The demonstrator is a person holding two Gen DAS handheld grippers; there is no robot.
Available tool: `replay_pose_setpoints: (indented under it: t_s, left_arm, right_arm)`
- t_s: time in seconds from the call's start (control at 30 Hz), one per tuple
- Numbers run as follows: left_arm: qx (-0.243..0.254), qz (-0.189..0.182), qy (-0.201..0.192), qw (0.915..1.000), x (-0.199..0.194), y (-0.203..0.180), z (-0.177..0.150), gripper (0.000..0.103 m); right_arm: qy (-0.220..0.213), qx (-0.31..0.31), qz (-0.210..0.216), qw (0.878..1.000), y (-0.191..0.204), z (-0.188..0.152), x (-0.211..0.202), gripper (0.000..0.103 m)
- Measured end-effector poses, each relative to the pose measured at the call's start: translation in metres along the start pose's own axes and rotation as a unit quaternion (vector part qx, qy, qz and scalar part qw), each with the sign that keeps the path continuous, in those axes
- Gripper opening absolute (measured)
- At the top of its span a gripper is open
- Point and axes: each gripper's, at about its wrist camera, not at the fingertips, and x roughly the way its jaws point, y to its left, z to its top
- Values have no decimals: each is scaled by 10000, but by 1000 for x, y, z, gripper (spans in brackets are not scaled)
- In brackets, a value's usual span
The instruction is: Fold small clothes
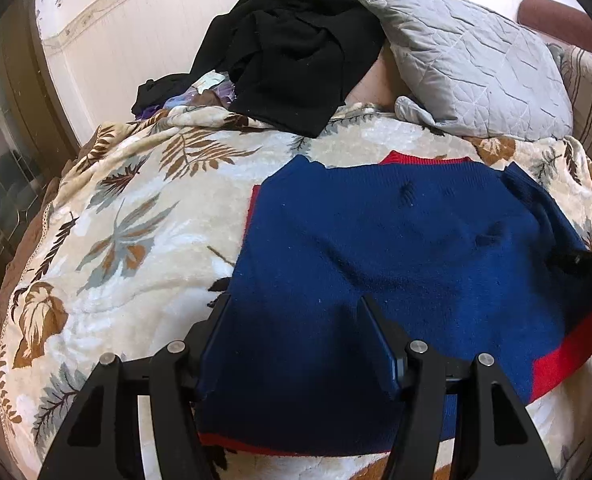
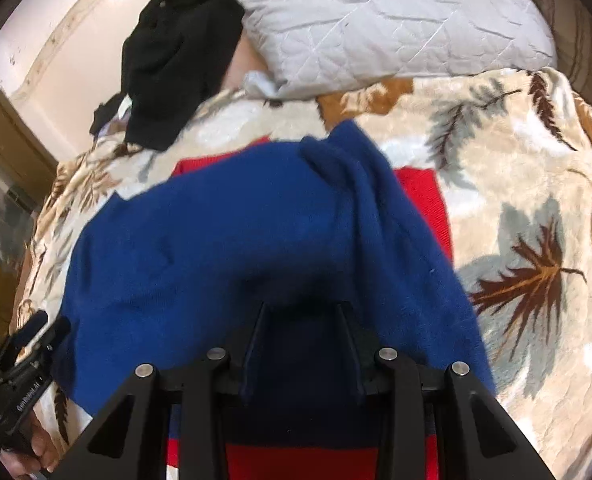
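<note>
flat on leaf-print blanket (image 1: pixel 136 208): blue sweater (image 1: pixel 395 240), red hem nearest; left gripper (image 1: pixel 296 304) and right gripper (image 2: pixel 301 308) part-open, gathered sweater cloth between jaws

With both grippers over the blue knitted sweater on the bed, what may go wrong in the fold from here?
1. The blue and red knitted sweater already bunches into a ridge at its right side; folding over it may trap a lump.
2. It lies on a soft, plush leaf-patterned blanket, so the left gripper or right gripper might pinch the blanket too.
3. The knit seems stretchy; uneven pulling may skew the edges.
</note>
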Motion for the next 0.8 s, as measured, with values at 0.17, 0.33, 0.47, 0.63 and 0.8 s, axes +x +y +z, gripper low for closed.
replay_pose_setpoints:
  t_s: [0.17, 0.33, 0.47, 0.63, 0.8]
  left_arm:
    - [64, 103, 279, 9995, 12, -1, -4, 64]
    - [77, 69, 463, 9989, 15, 2, -7, 65]
    - [-94, -120, 212, 9997, -5, 11, -9, 65]
    - [44, 10, 353, 9994, -2, 11, -15, 66]
    - [165, 145, 649, 9976, 15, 6, -19, 69]
  right_arm:
    - [354, 12, -192, 9992, -9, -6, 11, 39]
    - [194, 190, 150, 9995, -21, -7, -11, 39]
    - [-180, 359, 363, 9985, -39, -7, -35, 40]
    - [-2, 481, 581, 9971, -46, -15, -35, 40]
    - [374, 286, 262, 9985, -40, -18, -14, 40]
